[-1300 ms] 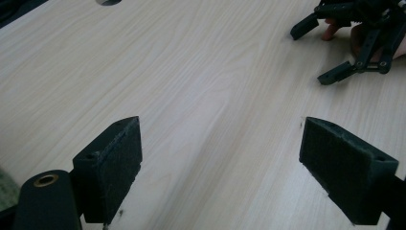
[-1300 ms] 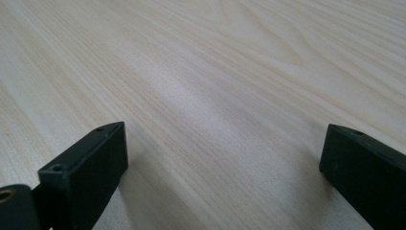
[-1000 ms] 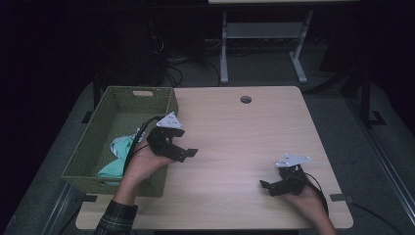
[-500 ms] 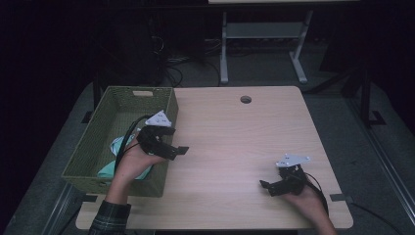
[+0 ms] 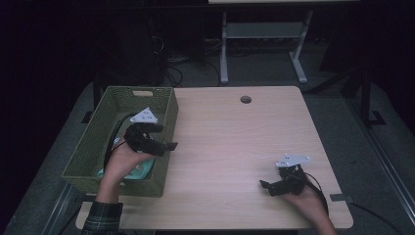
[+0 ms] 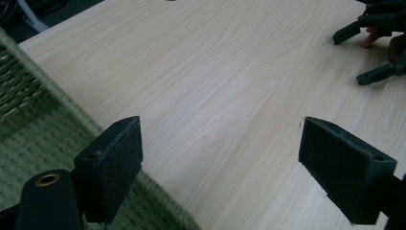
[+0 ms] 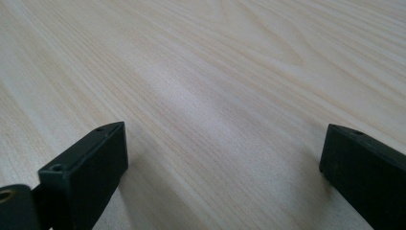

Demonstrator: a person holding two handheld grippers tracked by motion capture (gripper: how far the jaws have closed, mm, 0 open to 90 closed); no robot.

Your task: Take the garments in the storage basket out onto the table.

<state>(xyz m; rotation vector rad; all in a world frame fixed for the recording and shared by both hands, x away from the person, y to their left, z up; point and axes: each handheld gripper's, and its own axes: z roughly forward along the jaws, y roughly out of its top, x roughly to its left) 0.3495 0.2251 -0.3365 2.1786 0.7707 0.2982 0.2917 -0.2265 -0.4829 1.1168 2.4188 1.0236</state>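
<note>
Jaws gape empty on left hand-held gripper (image 5: pixel 164 137) over basket (image 5: pixel 93 147); right hand-held gripper (image 5: pixel 266 188) likewise.

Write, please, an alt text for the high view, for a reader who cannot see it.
A person at a wooden table holds the open left gripper over the right wall of a green woven basket at the table's left edge. Something pale teal lies in the basket under the hand. The right gripper, also open, rests near the table's front right corner.

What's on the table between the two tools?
Nothing: in the high view only bare wooden table stretches between the left tool at the basket rim and the right tool.
</note>
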